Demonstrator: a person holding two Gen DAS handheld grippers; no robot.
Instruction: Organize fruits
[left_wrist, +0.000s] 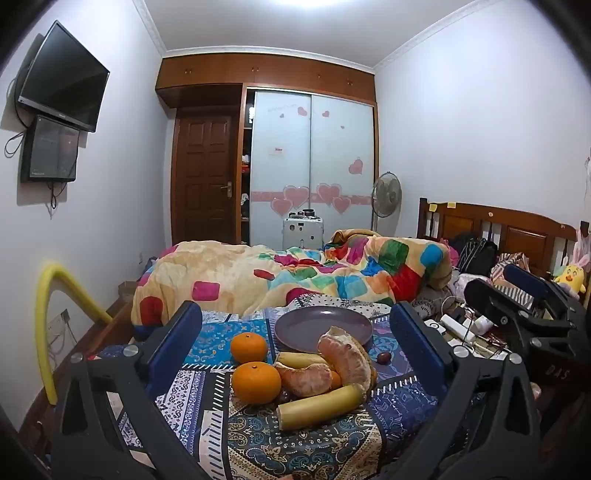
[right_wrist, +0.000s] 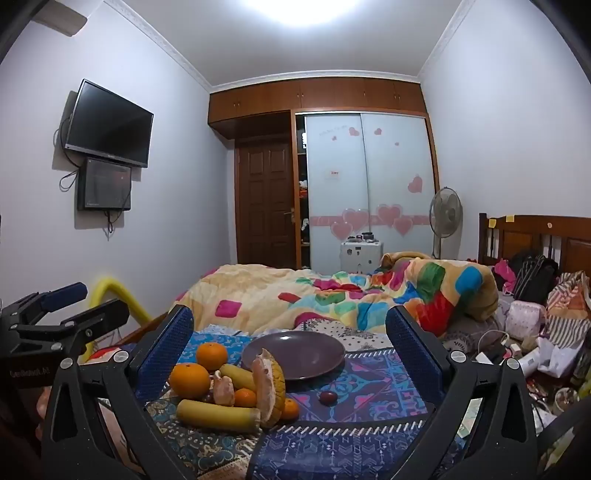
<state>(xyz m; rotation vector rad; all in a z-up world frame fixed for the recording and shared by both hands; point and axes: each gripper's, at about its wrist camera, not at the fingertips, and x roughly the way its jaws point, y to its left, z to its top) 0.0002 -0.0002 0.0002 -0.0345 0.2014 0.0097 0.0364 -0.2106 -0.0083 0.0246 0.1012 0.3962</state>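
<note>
While nothing is yet gripped, you are at the very start of sorting: both of your tools hang spread wide and empty over the patterned cloth (left_wrist: 207, 413), with the left hand-held gripper (left_wrist: 295, 350) framing the fruit pile between its blue pads and the right hand-held gripper (right_wrist: 291, 354) framing the purple plate (right_wrist: 317, 350) and the right side of the pile. That plate sits bare just behind the fruit, so I judge it to be the place the fruit should go, though the task does not say so. Your pile lies in a tight cluster: two whole oranges (left_wrist: 255, 382) on the left, one behind the other, two peeled citrus pieces (left_wrist: 345, 356) leaning in the middle, a long banana piece (left_wrist: 319, 406) lying across the front and a shorter one (left_wrist: 299, 360) tucked behind, and at least one small orange (right_wrist: 245, 398) half hidden among them. A single dark red fruit (right_wrist: 328, 397) lies apart on the cloth, to the right of the pile and near the plate's front edge. For a first pick, the front orange or the front banana piece looks easiest, since each is exposed on the near side; you would need to lower one tool, straddle that piece alone, and close gently, as the peeled citrus looks soft and leans on its neighbours and could topple
</note>
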